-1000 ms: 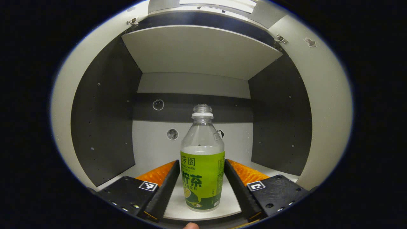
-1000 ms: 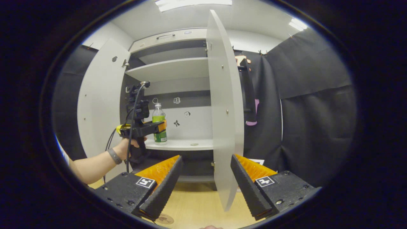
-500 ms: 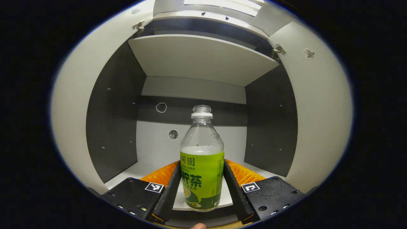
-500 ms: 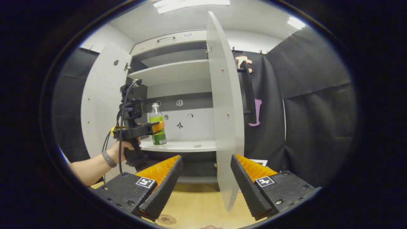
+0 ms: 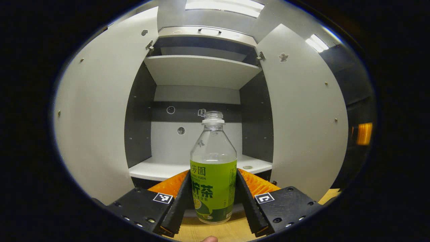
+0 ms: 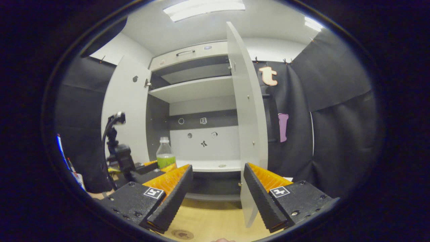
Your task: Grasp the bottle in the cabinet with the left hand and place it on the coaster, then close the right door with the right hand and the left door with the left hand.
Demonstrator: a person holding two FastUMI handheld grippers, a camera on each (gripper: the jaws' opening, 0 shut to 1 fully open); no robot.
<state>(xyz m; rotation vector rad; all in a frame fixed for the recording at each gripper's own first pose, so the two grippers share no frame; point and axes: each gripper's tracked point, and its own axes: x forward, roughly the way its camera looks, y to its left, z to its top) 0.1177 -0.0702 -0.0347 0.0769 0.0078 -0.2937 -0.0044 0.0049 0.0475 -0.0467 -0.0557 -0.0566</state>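
While the left tongs [image 5: 213, 201] clamp the part-filled bottle [image 5: 213, 174] outside the cabinet [image 5: 201, 70], the right tongs [image 6: 217, 195] gape apart.

left gripper view close before open cabinet [image 5: 198, 72], right gripper view farther back, both facing it

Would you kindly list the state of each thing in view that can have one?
Bottle: upright, uncapped, gripped, out of the cabinet.
Left gripper: shut on the bottle.
Right gripper: open, empty.
Left door: open.
Right door: open.
Shelf: a small round thing lies on it.
Coaster: on the table, bare.
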